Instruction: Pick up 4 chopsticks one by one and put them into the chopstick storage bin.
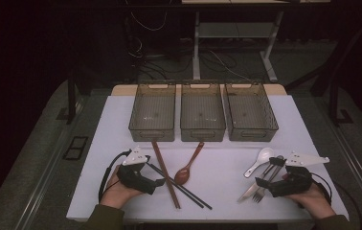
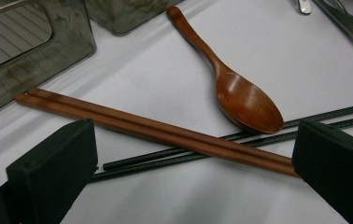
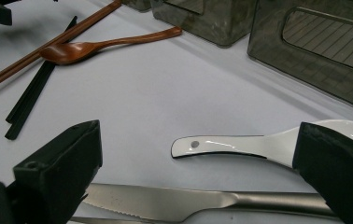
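A person's left gripper (image 1: 157, 181), jaws wide apart and holding nothing, sits just left of 2 wooden chopsticks (image 2: 156, 130) crossing 2 black chopsticks (image 2: 174, 156) in front of 3 grey bins (image 1: 203, 112). The right gripper (image 1: 260, 182), jaws also apart and empty, rests beside a white spoon (image 3: 240, 145) and knife (image 3: 174, 201).

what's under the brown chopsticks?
The brown chopsticks lie across the pair of black chopsticks, which cross beneath them on the white table. The crossing stretch of the black pair is covered. The wooden spoon sits beside them, its bowl over the black pair.
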### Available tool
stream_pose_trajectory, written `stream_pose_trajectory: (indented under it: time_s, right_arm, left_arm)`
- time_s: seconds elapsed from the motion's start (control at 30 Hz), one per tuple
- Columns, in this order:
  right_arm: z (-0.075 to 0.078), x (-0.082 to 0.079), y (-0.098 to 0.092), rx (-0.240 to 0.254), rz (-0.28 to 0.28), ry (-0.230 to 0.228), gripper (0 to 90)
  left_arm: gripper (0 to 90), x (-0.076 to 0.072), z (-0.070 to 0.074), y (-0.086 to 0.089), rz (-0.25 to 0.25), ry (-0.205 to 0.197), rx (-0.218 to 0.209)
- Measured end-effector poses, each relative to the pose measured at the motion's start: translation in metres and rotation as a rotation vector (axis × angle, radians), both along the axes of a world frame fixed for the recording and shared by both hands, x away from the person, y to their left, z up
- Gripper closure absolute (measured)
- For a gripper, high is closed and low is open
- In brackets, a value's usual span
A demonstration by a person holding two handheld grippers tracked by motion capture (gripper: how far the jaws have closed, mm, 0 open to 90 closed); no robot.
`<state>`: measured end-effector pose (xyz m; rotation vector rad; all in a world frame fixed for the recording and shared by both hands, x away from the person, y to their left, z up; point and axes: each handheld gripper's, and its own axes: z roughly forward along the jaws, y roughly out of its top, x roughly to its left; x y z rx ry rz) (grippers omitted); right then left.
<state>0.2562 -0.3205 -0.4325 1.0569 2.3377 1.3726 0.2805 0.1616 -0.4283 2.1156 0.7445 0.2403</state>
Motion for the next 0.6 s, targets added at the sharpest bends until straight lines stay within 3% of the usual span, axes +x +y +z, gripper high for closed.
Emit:
stream_pose_trajectory:
  time_s: [0.6]
  right_arm:
    - [0.001, 0.004, 0.0, 0.015, -0.008, 0.007, 1.8]
  left_arm:
    - [2.4, 0.012, 0.001, 0.002, 0.046, -0.005, 0.034]
